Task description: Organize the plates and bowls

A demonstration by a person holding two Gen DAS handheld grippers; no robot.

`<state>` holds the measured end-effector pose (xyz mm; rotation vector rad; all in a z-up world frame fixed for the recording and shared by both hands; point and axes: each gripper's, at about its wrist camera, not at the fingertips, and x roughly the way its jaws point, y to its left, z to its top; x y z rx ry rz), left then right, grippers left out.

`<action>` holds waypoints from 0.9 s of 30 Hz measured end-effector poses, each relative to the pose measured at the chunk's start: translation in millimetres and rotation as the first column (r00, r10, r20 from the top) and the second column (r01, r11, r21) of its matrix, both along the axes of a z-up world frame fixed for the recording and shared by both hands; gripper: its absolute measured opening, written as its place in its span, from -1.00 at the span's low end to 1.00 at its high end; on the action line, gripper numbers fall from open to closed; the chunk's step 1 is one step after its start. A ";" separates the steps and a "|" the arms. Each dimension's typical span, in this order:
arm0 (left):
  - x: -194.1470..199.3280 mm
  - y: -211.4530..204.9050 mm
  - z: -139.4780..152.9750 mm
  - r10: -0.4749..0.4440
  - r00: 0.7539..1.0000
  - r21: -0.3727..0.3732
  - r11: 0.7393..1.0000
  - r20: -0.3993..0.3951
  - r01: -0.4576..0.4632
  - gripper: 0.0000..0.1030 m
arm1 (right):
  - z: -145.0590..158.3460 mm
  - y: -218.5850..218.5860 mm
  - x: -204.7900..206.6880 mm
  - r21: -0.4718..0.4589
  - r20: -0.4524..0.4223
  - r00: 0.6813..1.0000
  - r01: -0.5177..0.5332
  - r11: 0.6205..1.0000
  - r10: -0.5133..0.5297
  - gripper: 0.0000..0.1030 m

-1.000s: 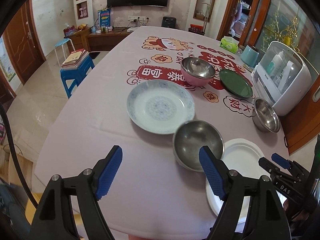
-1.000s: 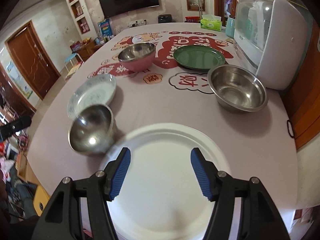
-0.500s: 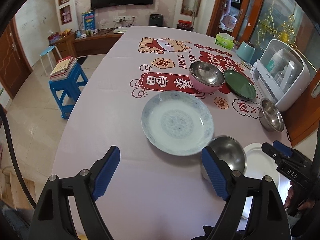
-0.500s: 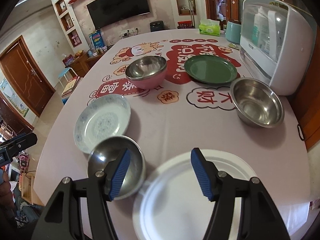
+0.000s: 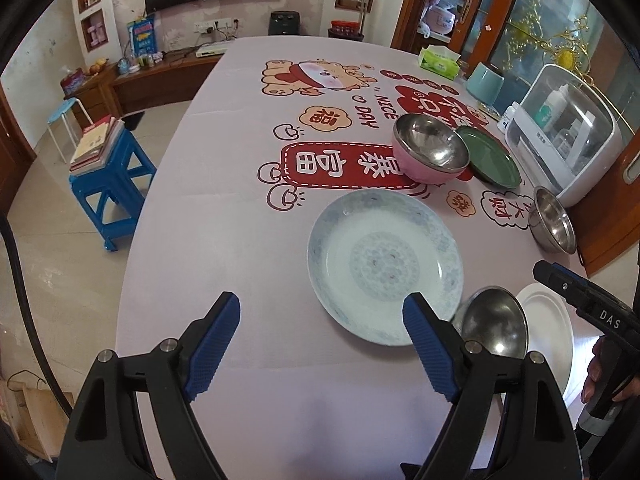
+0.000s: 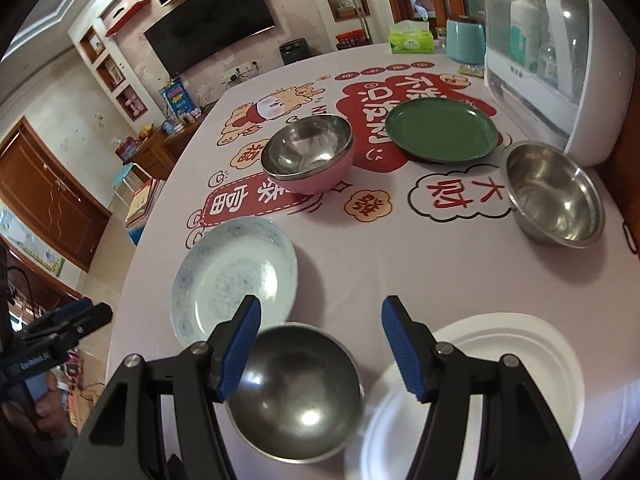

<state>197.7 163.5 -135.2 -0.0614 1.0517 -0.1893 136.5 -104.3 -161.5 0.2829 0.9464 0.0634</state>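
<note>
- Hazard, stacked pair: small round stainless-steel bowl (image 6: 296, 392) sits with its rim over the edge of the round white plate (image 6: 516, 364) and touches the blue-patterned porcelain plate (image 5: 384, 268). A one-sided lift would likely tip it or drag a plate along.
- Hazard, slip: polished steel against ribbed blue pads; a pinch on the thin rim may skid, in my judgement.
- Hazard, edge: white plate lies near the front edge of the pink printed tablecloth (image 5: 240, 208); a shove could send it off.
- Hazard, crowding: both tools work the same near corner, so a collision is possible.
- Left gripper (image 5: 320, 344): jaws wide apart, having just been opening, nothing between them but cloth; its right pad overlaps the porcelain plate's rim in view, contact not certain.
- Right gripper (image 6: 316, 340): jaws parted to a middling gap, empty, hanging above the small steel bowl, no pad pressing it.
- Other stock, well apart: pink-sided steel bowl (image 6: 310, 152), green round plate (image 6: 442, 130), larger steel bowl (image 6: 554, 196).
</note>
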 end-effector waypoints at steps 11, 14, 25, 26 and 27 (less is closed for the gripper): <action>37.4 18.1 -32.0 0.014 0.997 -0.067 0.998 -0.075 -0.019 0.61 | -28.5 7.5 39.2 0.121 -0.120 0.993 0.017 0.992 -0.003 0.22; 46.3 19.8 -42.6 0.018 0.995 -0.077 0.997 -0.097 -0.026 0.61 | -39.5 10.7 45.7 0.145 -0.149 0.989 0.012 0.989 0.010 0.22; 75.7 10.7 -88.1 0.001 0.978 -0.117 0.993 -0.208 -0.025 0.60 | -68.8 19.7 67.2 0.197 -0.225 0.972 -0.017 0.980 0.062 0.22; 77.0 9.1 -91.2 -0.004 0.977 -0.116 0.993 -0.215 -0.021 0.60 | -70.1 20.5 68.4 0.196 -0.228 0.972 -0.017 0.981 0.062 0.22; 77.9 7.7 -94.3 -0.009 0.975 -0.114 0.993 -0.223 -0.017 0.60 | -72.7 21.9 70.6 0.190 -0.238 0.969 -0.018 0.982 0.063 0.22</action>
